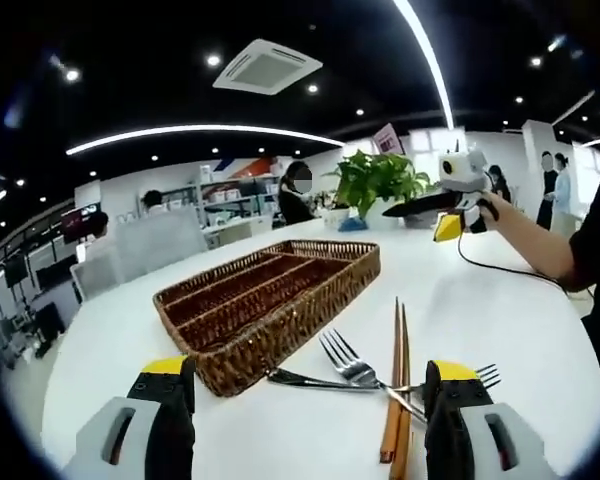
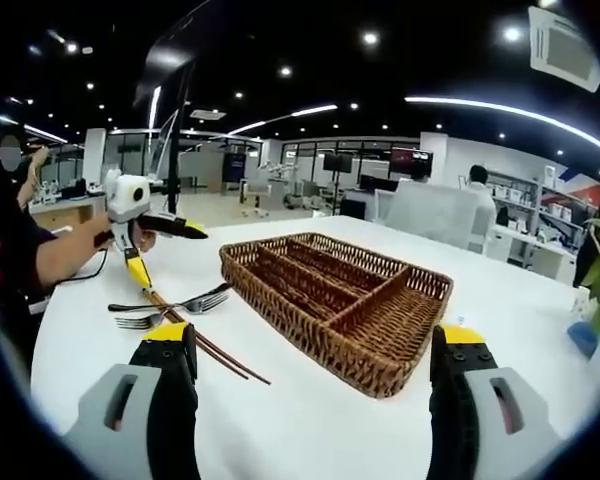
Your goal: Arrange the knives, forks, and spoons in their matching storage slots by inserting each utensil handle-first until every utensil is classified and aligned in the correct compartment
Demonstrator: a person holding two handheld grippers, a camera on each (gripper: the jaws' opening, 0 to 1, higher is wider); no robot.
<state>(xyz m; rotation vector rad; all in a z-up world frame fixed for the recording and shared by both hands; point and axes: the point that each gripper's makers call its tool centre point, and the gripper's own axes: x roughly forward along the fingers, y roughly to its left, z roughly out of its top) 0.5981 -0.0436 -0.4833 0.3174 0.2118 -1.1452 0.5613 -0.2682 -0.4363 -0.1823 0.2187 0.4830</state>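
Nearest in left gripper view: left gripper (image 1: 310, 400) jaws spread wide, empty, above the white table (image 1: 500, 310). Between the jaws: two metal forks (image 1: 348, 362) and a pair of wooden chopsticks (image 1: 398, 390), crossed and touching. Forks judged stiff, light, slippery; best pinched at mid-handle, tines trailing. Just beyond, wicker cutlery tray (image 1: 270, 295), compartments empty. Farther right, right gripper (image 1: 450, 205) held aloft. In right gripper view, right gripper (image 2: 310, 395) likewise wide, empty.
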